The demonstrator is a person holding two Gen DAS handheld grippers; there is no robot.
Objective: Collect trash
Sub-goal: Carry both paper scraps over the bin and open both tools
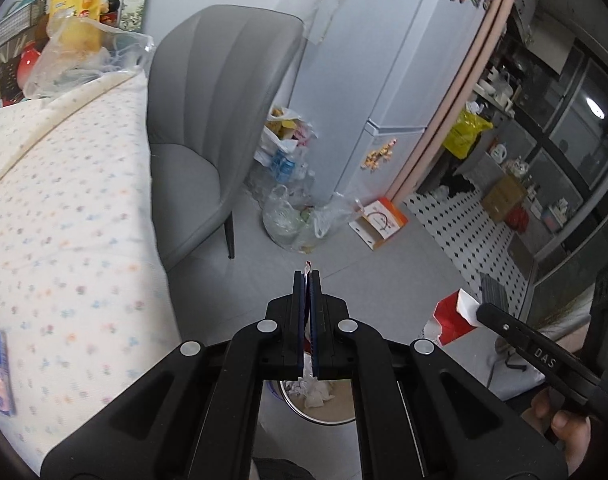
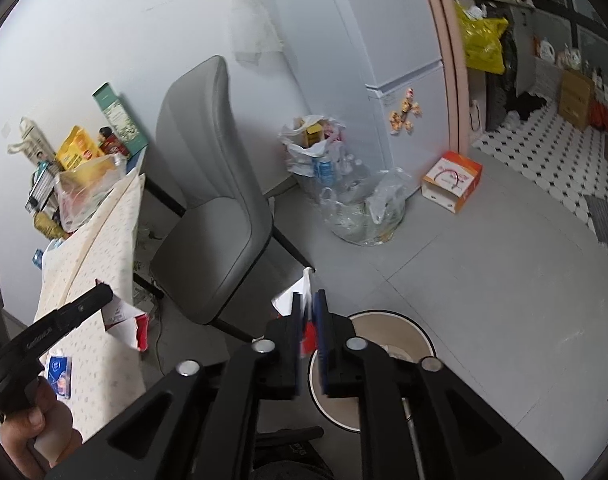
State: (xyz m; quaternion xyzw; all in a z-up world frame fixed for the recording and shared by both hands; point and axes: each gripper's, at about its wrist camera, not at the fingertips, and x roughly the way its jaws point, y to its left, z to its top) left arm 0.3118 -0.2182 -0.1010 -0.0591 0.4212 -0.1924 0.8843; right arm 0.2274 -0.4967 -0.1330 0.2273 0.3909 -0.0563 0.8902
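Both bits of trash look like torn red-and-white wrappers, crumpled and papery.

The first wrapper is in the left gripper. Its jaws are pinched flat together on it, so from the left wrist cam I only get a thin sliver poking past the tips. It hangs in the air just off the near edge of the dotted tablecloth.

The second wrapper is clamped in the right gripper. The jaws are a touch apart around the folded paper, with a white corner sticking up past the tips.

Both pieces are up over the round bin on the floor beside the grey chair. The bin has crumpled tissues in it.
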